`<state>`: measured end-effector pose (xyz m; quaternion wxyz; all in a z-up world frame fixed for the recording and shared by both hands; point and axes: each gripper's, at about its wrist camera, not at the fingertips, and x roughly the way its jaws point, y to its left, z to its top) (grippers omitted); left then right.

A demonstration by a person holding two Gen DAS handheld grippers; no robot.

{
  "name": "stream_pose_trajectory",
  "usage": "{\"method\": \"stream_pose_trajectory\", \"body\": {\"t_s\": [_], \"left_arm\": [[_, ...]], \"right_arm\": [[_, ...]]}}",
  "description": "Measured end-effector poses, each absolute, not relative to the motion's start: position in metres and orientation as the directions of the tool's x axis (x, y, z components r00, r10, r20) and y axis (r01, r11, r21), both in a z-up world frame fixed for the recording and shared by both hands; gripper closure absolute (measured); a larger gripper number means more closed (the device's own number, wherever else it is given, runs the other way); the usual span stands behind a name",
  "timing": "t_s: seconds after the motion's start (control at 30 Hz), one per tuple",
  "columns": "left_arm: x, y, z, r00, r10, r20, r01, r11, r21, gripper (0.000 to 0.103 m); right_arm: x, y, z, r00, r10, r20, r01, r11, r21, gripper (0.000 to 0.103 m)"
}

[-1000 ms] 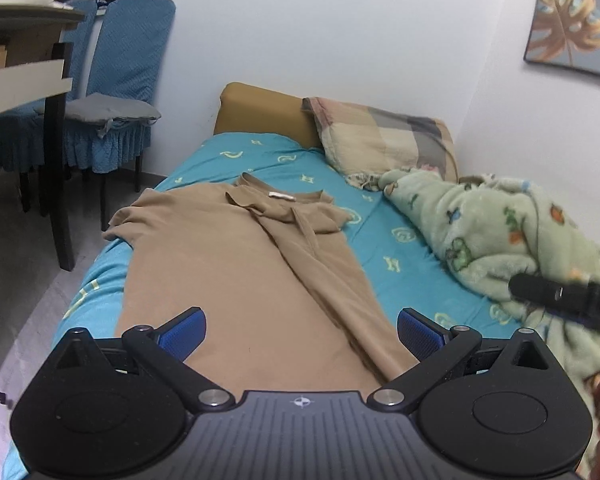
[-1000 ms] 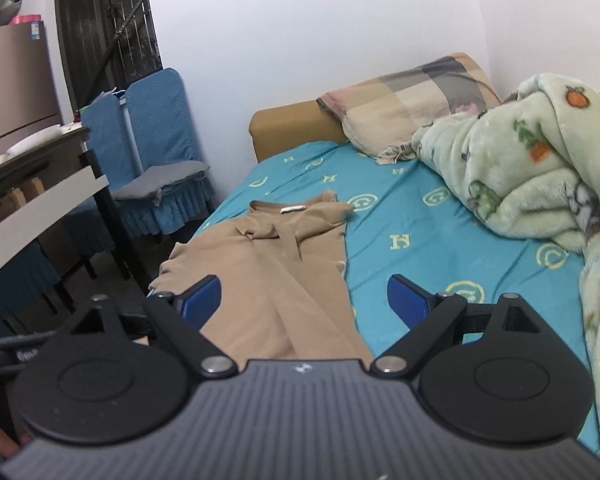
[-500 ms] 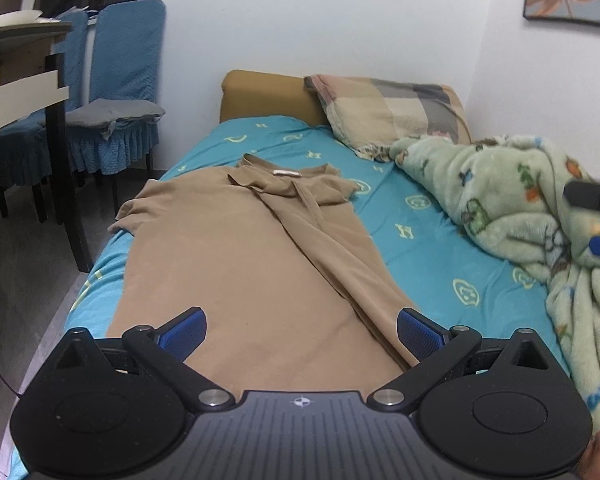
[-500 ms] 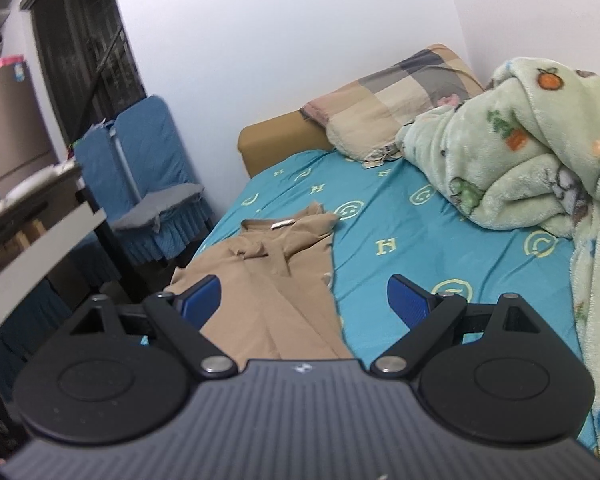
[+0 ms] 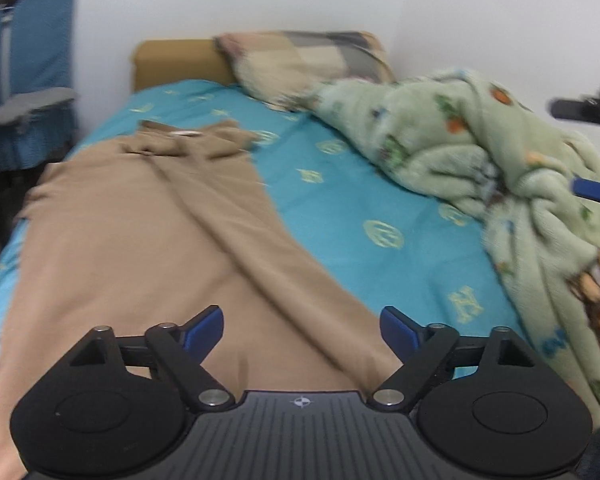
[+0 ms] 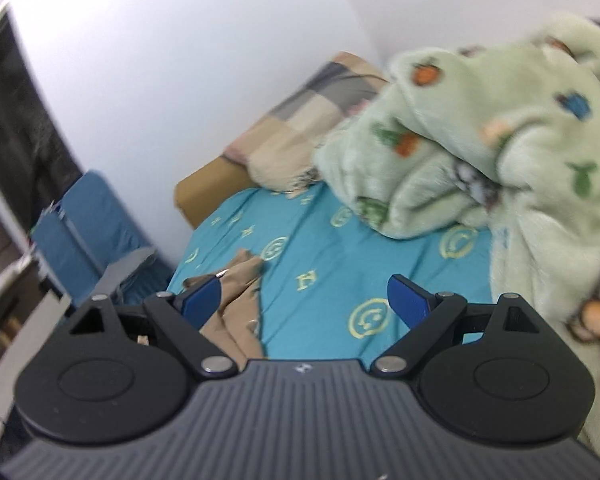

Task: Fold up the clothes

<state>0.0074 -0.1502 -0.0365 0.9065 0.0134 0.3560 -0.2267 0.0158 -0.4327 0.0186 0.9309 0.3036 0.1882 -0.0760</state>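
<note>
Left tool: fingers spread wide, nothing between them, poised over the near end of the tan garment at lower centre of the left-wrist frame. Right tool: likewise spread and empty, aimed mostly at bare teal bedsheet, with only the garment's far collar end showing at its left finger, centre-left of the right-wrist frame.

The garment lies flat on the bed along the left half of the left-wrist frame. Its long axis runs from the lower edge up toward the collar at upper centre-left, so the neck points away from the viewer toward the headboard. One side appears already folded inward, leaving a diagonal ridge down the middle.

The fabric looks thin, soft and limp; it should be light, drape freely and bunch if dragged. A pinch at a hem corner or sleeve edge seems the best hold.

A crumpled green blanket fills the right of the frame, and a checked pillow lies at upper centre.
</note>
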Motion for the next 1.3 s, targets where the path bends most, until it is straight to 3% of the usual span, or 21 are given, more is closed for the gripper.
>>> {"method": "stream_pose_trajectory", "body": {"t_s": [0.2,0.3,0.47,0.5,0.57,0.6,0.63,1.03,1.3], "left_arm": [[-0.004,-0.216,-0.057,0.537,-0.507,-0.674,0.600,0.791,-0.118,0.031],[-0.012,-0.245,-0.073,0.478,-0.540,-0.693,0.688,0.720,-0.087,0.031],[-0.013,-0.270,-0.113,0.452,-0.480,-0.752,0.723,0.690,-0.006,0.042],[-0.013,-0.271,-0.116,0.466,-0.478,-0.744,0.725,0.689,0.012,0.046],[-0.014,-0.272,-0.118,0.491,-0.470,-0.734,0.722,0.691,0.040,0.066],[-0.013,-0.271,-0.118,0.499,-0.467,-0.730,0.715,0.698,0.042,0.082],[-0.010,-0.267,-0.117,0.503,-0.471,-0.725,0.698,0.716,0.020,0.090],[-0.037,-0.140,-0.023,0.628,-0.515,-0.584,0.454,0.851,-0.262,0.093],[-0.054,-0.059,-0.016,0.601,-0.379,-0.704,0.195,0.923,-0.331,0.094]], "right_arm": [[0.017,-0.443,0.010,0.909,-0.081,-0.409,0.319,0.766,0.558,0.012],[0.017,-0.444,0.008,0.907,-0.099,-0.408,0.331,0.768,0.549,0.012],[0.027,-0.444,-0.003,0.886,-0.118,-0.449,0.367,0.771,0.520,0.012],[0.030,-0.444,-0.005,0.880,-0.120,-0.459,0.373,0.771,0.515,0.012],[0.034,-0.444,-0.009,0.872,-0.125,-0.472,0.384,0.773,0.505,0.012],[0.035,-0.443,-0.010,0.869,-0.131,-0.477,0.390,0.774,0.498,0.012],[0.036,-0.443,-0.011,0.866,-0.137,-0.481,0.395,0.776,0.491,0.012],[0.033,-0.431,-0.012,0.865,-0.152,-0.479,0.387,0.809,0.442,0.012],[0.034,-0.391,-0.010,0.859,-0.032,-0.511,0.276,0.870,0.409,0.012]]}}
